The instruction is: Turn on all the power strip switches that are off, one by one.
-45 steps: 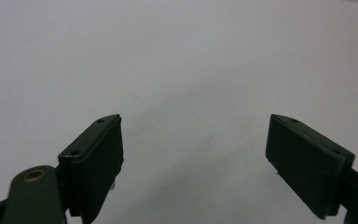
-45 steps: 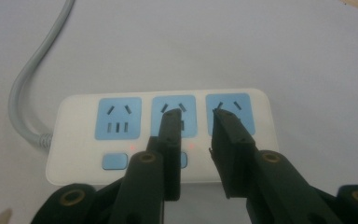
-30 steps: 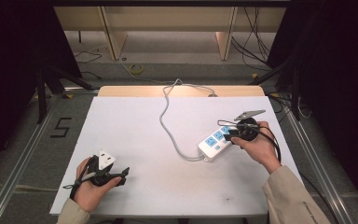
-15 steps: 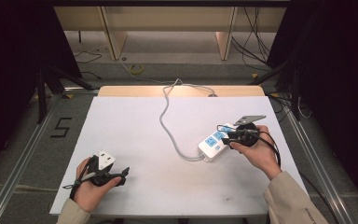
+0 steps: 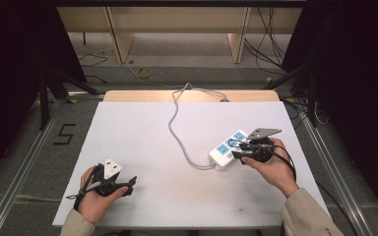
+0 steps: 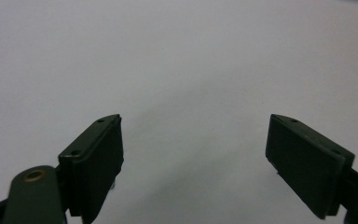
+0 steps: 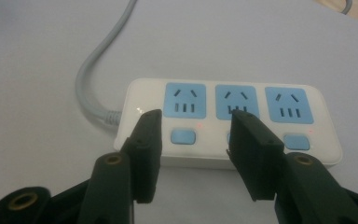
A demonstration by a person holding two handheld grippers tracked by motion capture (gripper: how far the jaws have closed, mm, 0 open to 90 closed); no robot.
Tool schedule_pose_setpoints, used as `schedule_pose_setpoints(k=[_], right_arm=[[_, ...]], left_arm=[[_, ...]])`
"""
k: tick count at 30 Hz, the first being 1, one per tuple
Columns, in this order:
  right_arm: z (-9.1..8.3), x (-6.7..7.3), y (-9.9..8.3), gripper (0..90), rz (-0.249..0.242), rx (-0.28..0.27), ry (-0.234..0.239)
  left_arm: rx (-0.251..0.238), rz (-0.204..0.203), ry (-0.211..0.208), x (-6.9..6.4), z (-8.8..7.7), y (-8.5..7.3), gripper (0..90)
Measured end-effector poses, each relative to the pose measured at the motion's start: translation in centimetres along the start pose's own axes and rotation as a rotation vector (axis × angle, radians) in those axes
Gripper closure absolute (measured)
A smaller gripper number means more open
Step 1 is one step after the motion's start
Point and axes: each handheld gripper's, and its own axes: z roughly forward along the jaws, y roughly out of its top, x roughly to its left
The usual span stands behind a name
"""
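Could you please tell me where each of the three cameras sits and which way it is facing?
High view: above the person's side, looking forward and down on the table; both hands hold tools, left tool, right tool.
Left gripper view: on the left tool, facing bare tabletop between open jaws.
Right gripper view: on the right tool, facing the power strip.
The high and right gripper views share the power strip and its cord.

The table (image 5: 142, 128) is seen from above and forward by the high view. The power strip (image 7: 233, 116), shared with that view, is looked at closely along the right tool (image 7: 196, 154).
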Motion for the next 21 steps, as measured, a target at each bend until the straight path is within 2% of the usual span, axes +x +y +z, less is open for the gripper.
schedule_pose_setpoints(k=[12,21], right_arm=[[-0.1,0.8,-0.8,47.4,-0.012,-0.015,0.015],[-0.3,1.4,-1.8,40.3,-0.009,-0.062,0.004]], left_arm=[[0.0,-0.001,-0.003,0.0,0.0,0.0,18.8],[-0.002,-0.004,-0.005,-0.1,0.0,0.0,18.8]])
